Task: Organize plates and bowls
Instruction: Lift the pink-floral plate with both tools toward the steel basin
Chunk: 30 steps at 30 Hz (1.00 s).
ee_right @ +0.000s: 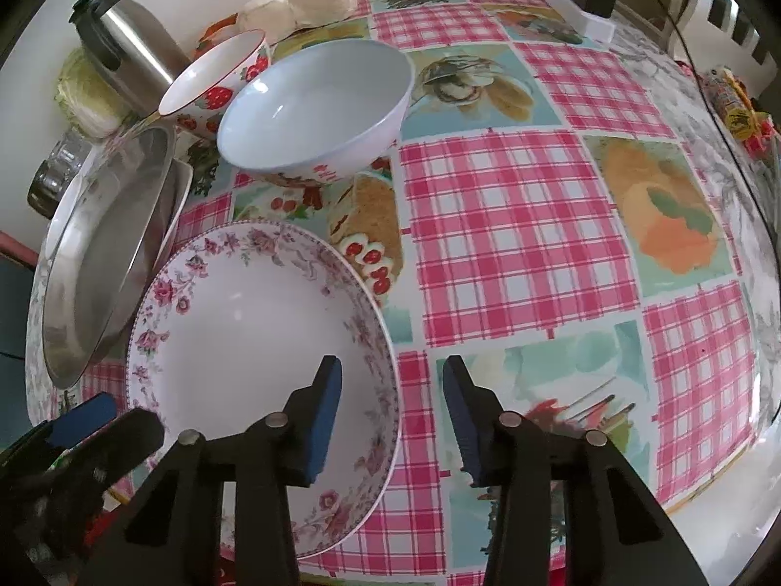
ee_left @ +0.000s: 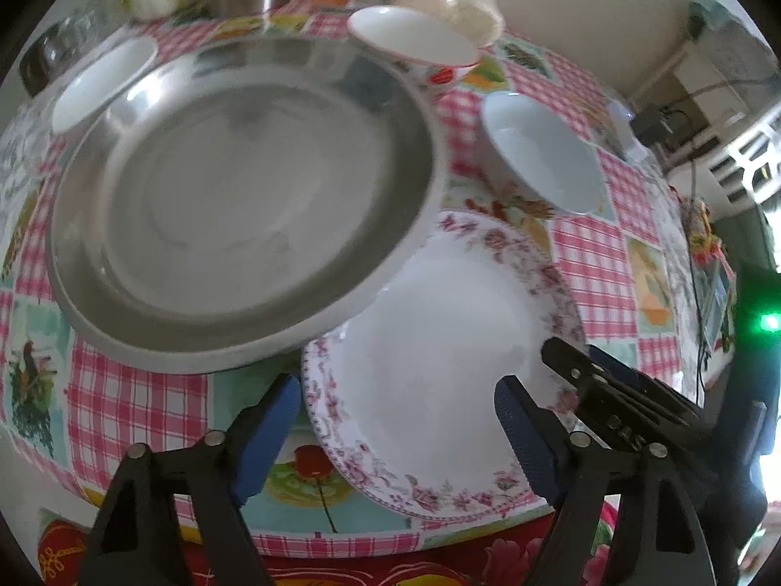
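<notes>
Jaws straddling rim, white floral plate, pink-flowered border, glossy

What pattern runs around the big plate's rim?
Pink flowers on white around the plate, clearest in the right wrist view.

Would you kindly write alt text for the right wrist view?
The right gripper straddles the near-right rim of a floral-rimmed plate on a pink checked tablecloth, pads not touching it. Behind sit a white bowl, a strawberry bowl and a steel pan.
</notes>
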{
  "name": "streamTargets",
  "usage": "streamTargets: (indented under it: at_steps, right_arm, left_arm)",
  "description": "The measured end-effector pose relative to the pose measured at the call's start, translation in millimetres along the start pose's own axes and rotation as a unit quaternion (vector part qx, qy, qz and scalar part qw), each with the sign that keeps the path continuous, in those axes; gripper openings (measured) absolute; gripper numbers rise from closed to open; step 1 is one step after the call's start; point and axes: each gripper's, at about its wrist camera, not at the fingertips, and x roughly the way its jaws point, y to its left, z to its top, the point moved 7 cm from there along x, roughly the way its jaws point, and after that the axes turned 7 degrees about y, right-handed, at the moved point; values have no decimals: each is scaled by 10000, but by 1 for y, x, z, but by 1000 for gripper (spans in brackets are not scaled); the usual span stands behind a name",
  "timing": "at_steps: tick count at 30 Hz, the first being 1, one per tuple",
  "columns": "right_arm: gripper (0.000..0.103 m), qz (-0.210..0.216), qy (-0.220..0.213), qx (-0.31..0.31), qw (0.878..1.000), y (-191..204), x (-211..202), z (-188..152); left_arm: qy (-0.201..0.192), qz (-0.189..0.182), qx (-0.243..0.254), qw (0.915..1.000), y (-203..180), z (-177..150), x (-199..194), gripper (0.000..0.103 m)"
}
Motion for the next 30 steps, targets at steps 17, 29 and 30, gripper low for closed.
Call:
streamTargets:
  at_steps: [17, 29, 30]
  right_arm:
    - [19, 237, 48, 5, 9997, 5, 14, 5]
    - [19, 505, 57, 359, 9981, -33, 7, 16]
    - [19, 579, 61, 399, 9975, -36, 7, 17]
  left_arm:
    - [472, 2, -697, 9965, 29, 3, 29, 27]
    - [583, -197, -245, 9978, -7, -4, 39, 26]
    - [581, -217, -230, 9978, -8, -5, 40, 26]
